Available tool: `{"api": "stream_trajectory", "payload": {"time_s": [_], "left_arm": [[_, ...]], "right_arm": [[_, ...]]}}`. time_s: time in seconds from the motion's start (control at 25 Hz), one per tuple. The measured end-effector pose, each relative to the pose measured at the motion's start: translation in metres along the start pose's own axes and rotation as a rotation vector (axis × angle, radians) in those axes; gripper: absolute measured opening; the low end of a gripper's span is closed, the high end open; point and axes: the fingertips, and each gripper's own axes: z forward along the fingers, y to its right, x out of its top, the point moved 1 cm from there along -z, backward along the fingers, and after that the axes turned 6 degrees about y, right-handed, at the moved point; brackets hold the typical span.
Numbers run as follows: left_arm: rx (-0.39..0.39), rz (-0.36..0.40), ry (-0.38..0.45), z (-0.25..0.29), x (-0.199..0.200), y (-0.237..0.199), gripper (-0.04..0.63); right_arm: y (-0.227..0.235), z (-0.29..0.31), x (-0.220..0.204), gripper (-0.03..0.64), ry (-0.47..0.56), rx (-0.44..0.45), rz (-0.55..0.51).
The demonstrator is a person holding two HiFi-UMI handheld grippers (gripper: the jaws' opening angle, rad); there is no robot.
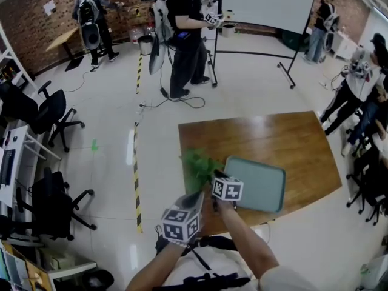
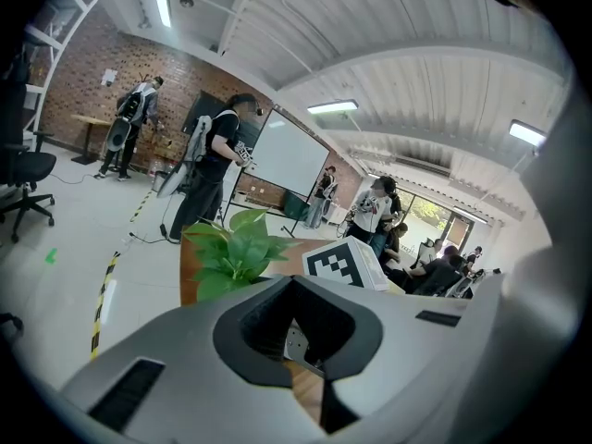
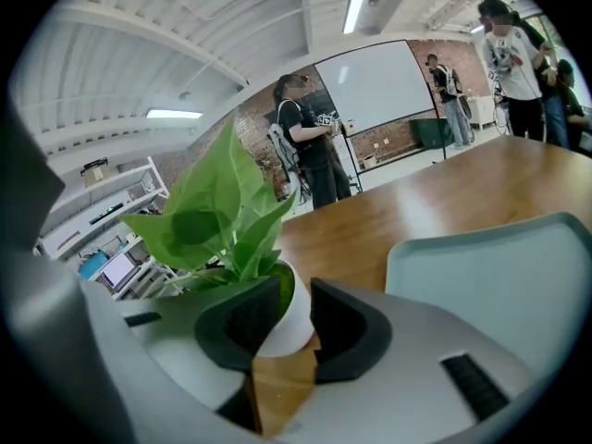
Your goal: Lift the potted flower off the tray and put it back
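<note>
Two tongs are poised over the near edge of the wooden counter (image 1: 273, 138). The potted flower (image 1: 199, 165) is standing on the bare wood, just beside the left rim of the teal tray (image 1: 270, 187) and not on it.

The right tongs (image 3: 291, 326) are standing open around the plant's white pot (image 3: 294, 311). The pot is sitting upright between the two black pads (image 3: 233, 326), with one pad lying across its left flank and the other drawn up close to its right. Its base is resting on the counter. The green leaves (image 3: 217, 215) are rising above the left jaw and spreading up and to the left in the right gripper view. The tray is lying to the right of these tongs, its near corner showing just beyond the right jaw.

The left tongs (image 1: 200, 196) are hanging nearer the person, behind and to the left of the right pair, and are pointing toward the plant. Their jaws are parted too and are gripping nothing. Only counter wood and a pale grey piece I cannot identify are showing through the gap. In the left gripper view the leaves are showing above the left jaw, with the right tongs' marker cube (image 2: 347, 265) just to their right. Both are lying beyond the tips and apart from them.
</note>
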Motion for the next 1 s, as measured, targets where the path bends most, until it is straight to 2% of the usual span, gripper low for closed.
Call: {"api": "stream_trajectory", "payload": {"time_s": [0.32, 0.64, 1.0], "left_arm": [[0.021, -0.016, -0.008, -0.002, -0.004, -0.009, -0.003], [0.019, -0.021, -0.007, -0.013, -0.002, -0.013, -0.003], [0.013, -0.014, -0.003, -0.018, 0.002, -0.016, -0.003]], "right_arm": [[0.002, 0.011, -0.007, 0.091, -0.018, -0.011, 0.030], [0.000, 0.008, -0.001, 0.054, 0.036, -0.060, 0.074], [0.011, 0.002, 0.006, 0.043, 0.086, -0.083, 0.153]]}}
